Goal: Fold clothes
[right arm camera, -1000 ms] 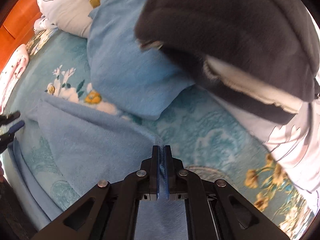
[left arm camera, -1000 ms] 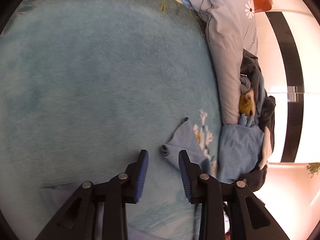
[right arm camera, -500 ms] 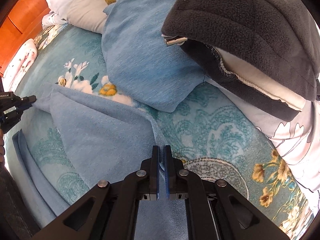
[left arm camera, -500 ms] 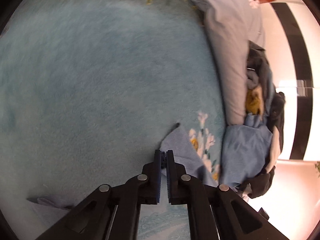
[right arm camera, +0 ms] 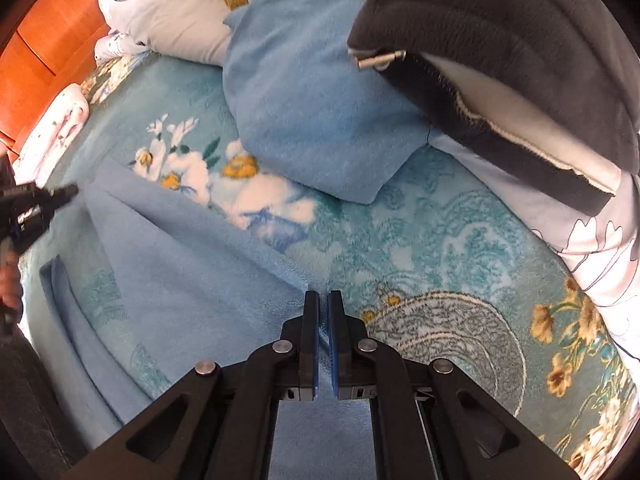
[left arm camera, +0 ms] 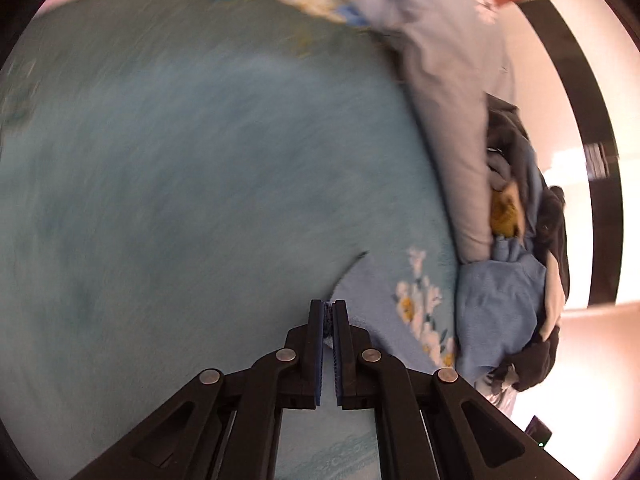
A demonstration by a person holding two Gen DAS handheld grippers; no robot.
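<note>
Fingers [left arm camera: 341,322] pinching light-blue garment [right arm camera: 192,280] (both grippers), floral blanket [right arm camera: 420,232] beneath

Right gripper [right arm camera: 323,304] clamped on light blue garment [right arm camera: 192,280]

Jaws pressed together over a raised fold of the cloth, above a teal floral blanket [right arm camera: 420,240]. Stretched leftward to the left gripper [right arm camera: 66,192], pinched on the far corner at the frame's edge. Ahead, a blue folded garment [right arm camera: 312,112], with a dark grey fleece jacket [right arm camera: 500,40] heaped to its right, metal zipper pull [right arm camera: 380,58] hanging. White pillow [right arm camera: 168,16] and orange wooden panel [right arm camera: 44,40] at upper left.
</note>
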